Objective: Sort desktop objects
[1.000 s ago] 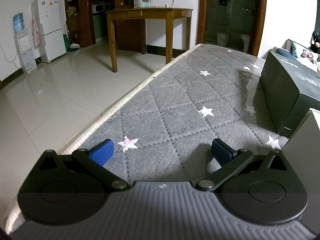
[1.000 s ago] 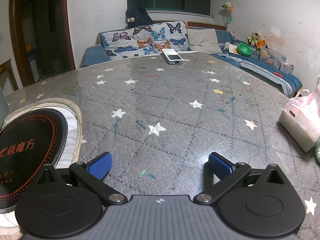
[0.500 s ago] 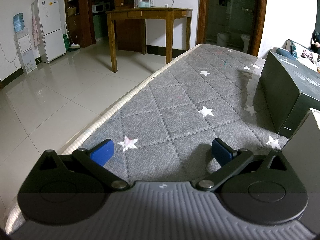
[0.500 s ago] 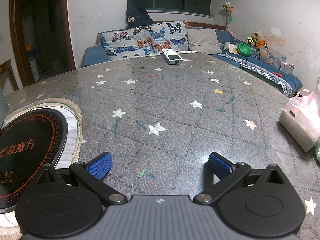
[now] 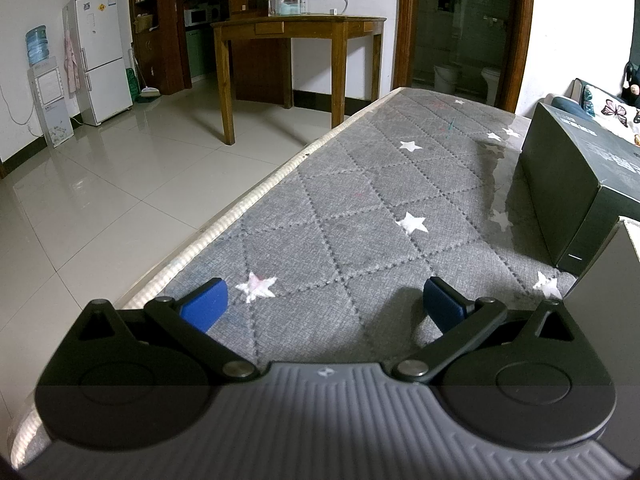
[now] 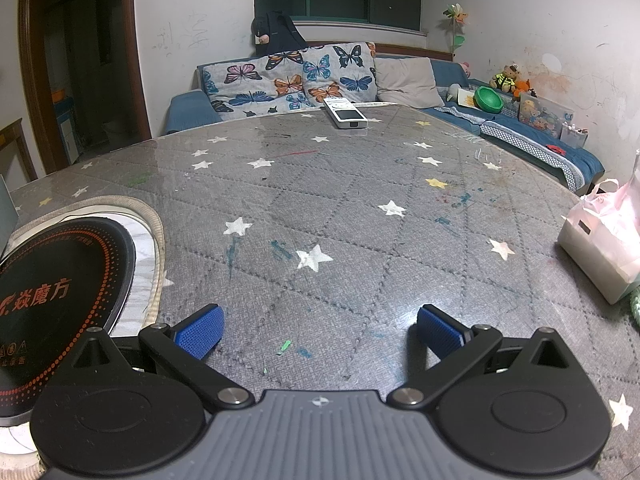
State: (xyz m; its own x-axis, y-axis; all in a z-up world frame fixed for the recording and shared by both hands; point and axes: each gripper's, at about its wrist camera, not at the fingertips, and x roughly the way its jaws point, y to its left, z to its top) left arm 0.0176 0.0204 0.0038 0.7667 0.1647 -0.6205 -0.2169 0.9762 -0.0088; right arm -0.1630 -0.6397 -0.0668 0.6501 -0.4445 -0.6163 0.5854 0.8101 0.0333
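The jaws of both grippers are spread wide apart, with nothing held between the blue pads [image 6: 200, 330]. The left gripper [image 5: 322, 304] is held low and level over the grey quilted star-patterned table cover [image 5: 360, 216], near its pale piped edge, and is pointed along the table towards a doorway. One dark green rectangular cardboard box [image 5: 576, 184] is seen on the cover ahead and to the right of that gripper, well apart from its pads. The right gripper [image 6: 318, 330] is likewise held low over the cover, aimed towards a blue sofa. Three loose items are counted in its view: one white slim remote control [image 6: 345, 114] lying flat at the far edge of the table, one pink and white plastic bag [image 6: 604, 240] at the right edge, and one round black induction cooker with orange markings [image 6: 56, 304] just left of the left pad.
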